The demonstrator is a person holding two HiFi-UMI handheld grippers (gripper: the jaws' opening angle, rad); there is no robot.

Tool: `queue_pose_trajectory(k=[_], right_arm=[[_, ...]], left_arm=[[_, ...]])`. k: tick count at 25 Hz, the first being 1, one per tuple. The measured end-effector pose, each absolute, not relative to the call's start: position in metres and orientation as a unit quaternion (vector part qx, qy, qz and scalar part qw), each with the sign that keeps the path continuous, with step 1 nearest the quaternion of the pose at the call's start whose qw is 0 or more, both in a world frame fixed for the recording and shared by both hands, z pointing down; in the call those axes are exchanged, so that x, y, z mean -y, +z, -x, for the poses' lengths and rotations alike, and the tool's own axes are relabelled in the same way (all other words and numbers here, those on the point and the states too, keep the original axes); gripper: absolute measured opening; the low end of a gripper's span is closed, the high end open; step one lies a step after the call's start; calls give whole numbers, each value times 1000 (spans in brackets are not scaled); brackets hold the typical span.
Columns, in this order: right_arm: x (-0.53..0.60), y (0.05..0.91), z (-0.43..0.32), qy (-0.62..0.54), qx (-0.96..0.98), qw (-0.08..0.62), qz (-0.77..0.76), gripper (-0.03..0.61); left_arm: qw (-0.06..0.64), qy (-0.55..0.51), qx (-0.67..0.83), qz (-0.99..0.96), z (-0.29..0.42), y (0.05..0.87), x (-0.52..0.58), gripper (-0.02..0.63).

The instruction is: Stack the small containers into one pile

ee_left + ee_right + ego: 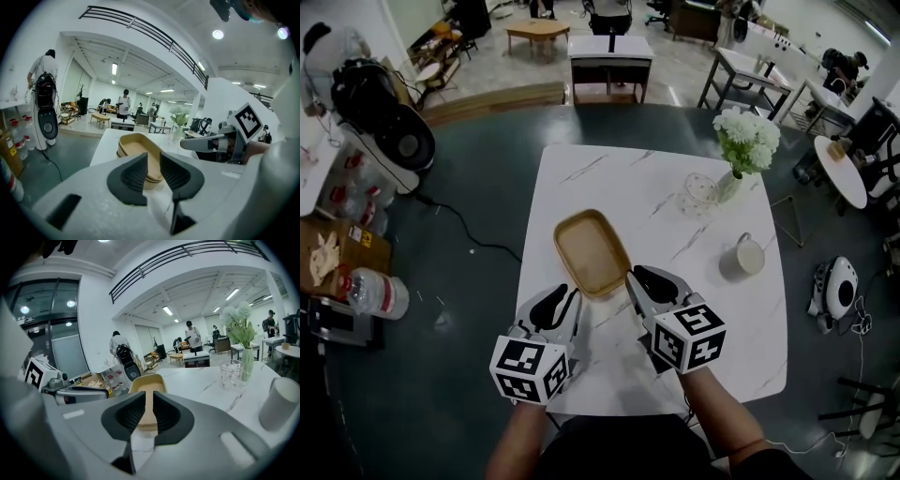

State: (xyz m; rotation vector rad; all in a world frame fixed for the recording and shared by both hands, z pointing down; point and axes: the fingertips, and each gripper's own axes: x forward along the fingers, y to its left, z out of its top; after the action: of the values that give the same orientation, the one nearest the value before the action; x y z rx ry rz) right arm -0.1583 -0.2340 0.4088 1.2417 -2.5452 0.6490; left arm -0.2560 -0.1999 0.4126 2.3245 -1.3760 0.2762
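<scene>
One pile of tan rounded containers [592,253] rests on the white marble table [727,352]. We hold left gripper [571,298] and right gripper [637,277] beside it, jaws narrowly parted, empty.

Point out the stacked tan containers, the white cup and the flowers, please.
stacked tan containers [592,253], head view, inner floor of the top one
white cup [749,256], head view, its open top
flowers [748,137], head view, white blossoms

White flowers [748,136] in a vase [729,186] stand at the table's [581,178] far right corner, beside a glass [700,193]. A mug [744,256] sits by the right edge.
</scene>
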Motion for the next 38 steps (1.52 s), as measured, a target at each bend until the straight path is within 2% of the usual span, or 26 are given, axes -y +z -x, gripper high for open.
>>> queue_pose_trajectory(k=[5, 10, 38], right_arm=[[211, 406, 155, 217, 868, 116, -431, 2], [192, 407, 151, 214, 868, 119, -432, 0], [89, 482, 132, 266, 847, 202, -414, 0]], left_arm=[[210, 108, 481, -844, 249, 415, 185, 43], [206, 112, 464, -854, 238, 416, 171, -8], [261, 173, 455, -834, 245, 478, 71, -8]])
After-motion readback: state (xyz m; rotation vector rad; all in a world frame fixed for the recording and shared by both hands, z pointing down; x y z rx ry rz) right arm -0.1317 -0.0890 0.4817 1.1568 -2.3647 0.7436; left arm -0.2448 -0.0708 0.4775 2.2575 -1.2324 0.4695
